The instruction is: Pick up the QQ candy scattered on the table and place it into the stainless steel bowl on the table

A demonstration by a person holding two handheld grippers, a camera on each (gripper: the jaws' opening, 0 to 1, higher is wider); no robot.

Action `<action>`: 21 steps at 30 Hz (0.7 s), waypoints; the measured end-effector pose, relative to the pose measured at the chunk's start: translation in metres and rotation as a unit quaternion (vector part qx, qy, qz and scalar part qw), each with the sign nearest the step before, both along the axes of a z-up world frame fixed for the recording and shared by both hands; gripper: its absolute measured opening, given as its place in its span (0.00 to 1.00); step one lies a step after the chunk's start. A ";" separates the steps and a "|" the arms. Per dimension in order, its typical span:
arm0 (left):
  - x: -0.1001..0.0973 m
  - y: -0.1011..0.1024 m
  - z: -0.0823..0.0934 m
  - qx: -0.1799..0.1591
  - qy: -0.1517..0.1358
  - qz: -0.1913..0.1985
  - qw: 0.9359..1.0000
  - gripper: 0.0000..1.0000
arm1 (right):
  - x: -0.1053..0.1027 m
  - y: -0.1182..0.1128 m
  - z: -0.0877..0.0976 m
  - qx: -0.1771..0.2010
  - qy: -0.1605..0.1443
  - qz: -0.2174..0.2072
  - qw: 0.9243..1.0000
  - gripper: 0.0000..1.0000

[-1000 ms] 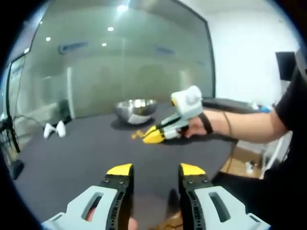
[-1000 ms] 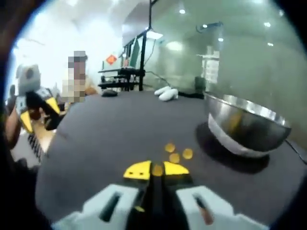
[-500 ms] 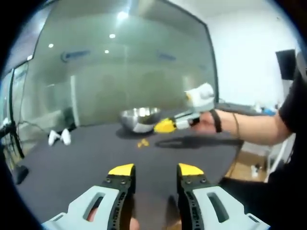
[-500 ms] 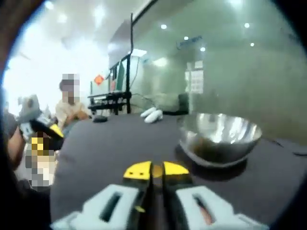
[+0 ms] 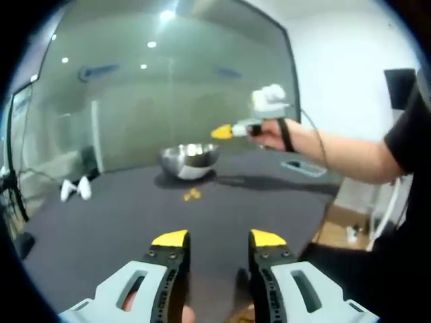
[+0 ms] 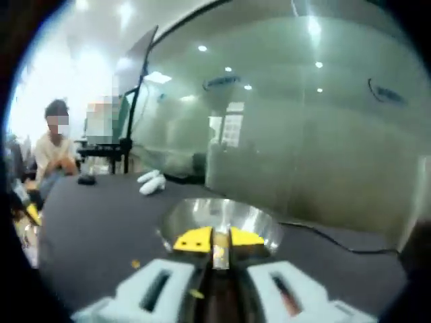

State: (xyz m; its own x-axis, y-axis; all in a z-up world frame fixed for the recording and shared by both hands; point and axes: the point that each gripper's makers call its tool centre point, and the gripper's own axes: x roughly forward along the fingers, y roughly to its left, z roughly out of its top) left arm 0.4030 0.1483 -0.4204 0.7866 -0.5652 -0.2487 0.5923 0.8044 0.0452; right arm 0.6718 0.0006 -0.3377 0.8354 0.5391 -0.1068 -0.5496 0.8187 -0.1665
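Right gripper (image 6: 213, 239) fingers pinch a QQ candy (image 6: 217, 253) above the stainless steel bowl (image 6: 259, 225); left gripper (image 5: 218, 238) fingers parted, empty.

Behind the dark table (image 5: 101, 222) ran a big frosted glass wall (image 5: 168, 94), ceiling lights glinting in it. Two small white objects (image 5: 74, 189) sat together near the far edge, a flat grey item (image 5: 302, 167) lay off to the side, and a cable (image 6: 337, 240) trailed across the tabletop.
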 end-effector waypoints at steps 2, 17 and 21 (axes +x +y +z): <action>0.000 0.000 -0.001 0.002 0.002 0.000 1.000 0.36 | 0.017 0.010 0.004 -0.024 -0.011 0.006 1.000 0.09; 0.003 -0.003 -0.001 0.001 0.007 0.002 1.000 0.36 | 0.015 0.019 -0.002 0.037 0.024 0.015 0.999 0.28; 0.003 -0.002 -0.002 0.003 0.009 0.004 1.000 0.36 | 0.005 0.021 0.001 0.038 0.024 0.028 0.999 0.28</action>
